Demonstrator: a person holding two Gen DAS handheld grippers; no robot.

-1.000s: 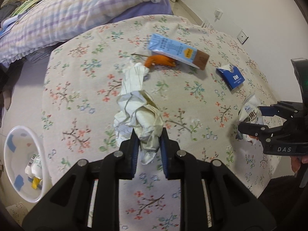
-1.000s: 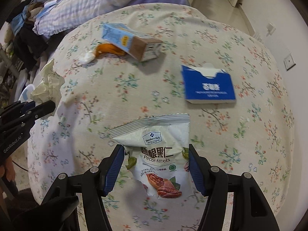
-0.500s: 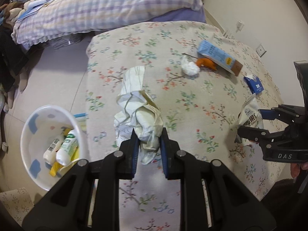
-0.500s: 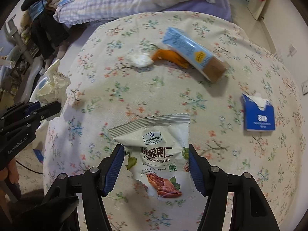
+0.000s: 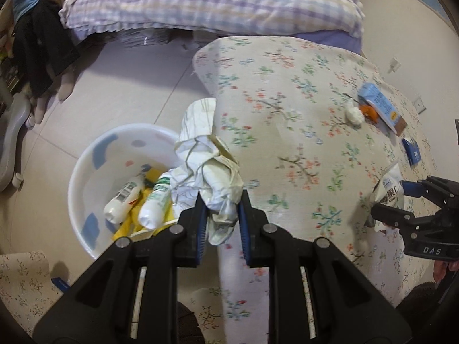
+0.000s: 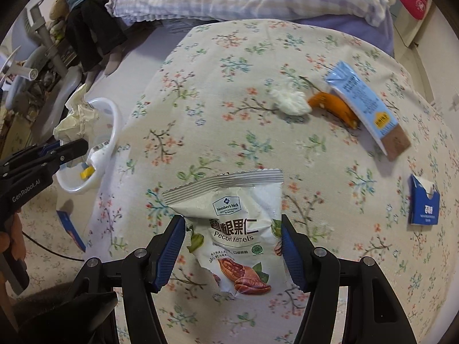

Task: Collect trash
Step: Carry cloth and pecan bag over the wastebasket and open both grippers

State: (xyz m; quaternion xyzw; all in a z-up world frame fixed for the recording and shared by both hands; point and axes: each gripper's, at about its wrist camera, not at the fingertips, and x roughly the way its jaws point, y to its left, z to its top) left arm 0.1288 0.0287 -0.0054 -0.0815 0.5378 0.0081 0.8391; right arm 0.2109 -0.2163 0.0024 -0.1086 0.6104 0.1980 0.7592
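Beyond your floral-print tablecloth (image 5: 287, 91) lies a bed with a purple-and-white checked quilt (image 5: 200, 0). Pale grey floor tiles (image 5: 114, 86) run alongside it, and a cream wall with white sockets (image 5: 418, 104) stands on the right.

- Cloth-covered bench (image 6: 258, 132): cream, strewn with red, green and blue flower sprigs.
- Round plastic basin (image 5: 86, 172): white with blue patches.
- Snack bag (image 6: 238, 229): white, brown pecans printed.
- Long carton (image 6: 364, 106): light blue, brown end.
- Small flat box (image 6: 424, 209): dark blue.
- Bed quilt (image 5: 215, 0): lilac-and-white check.
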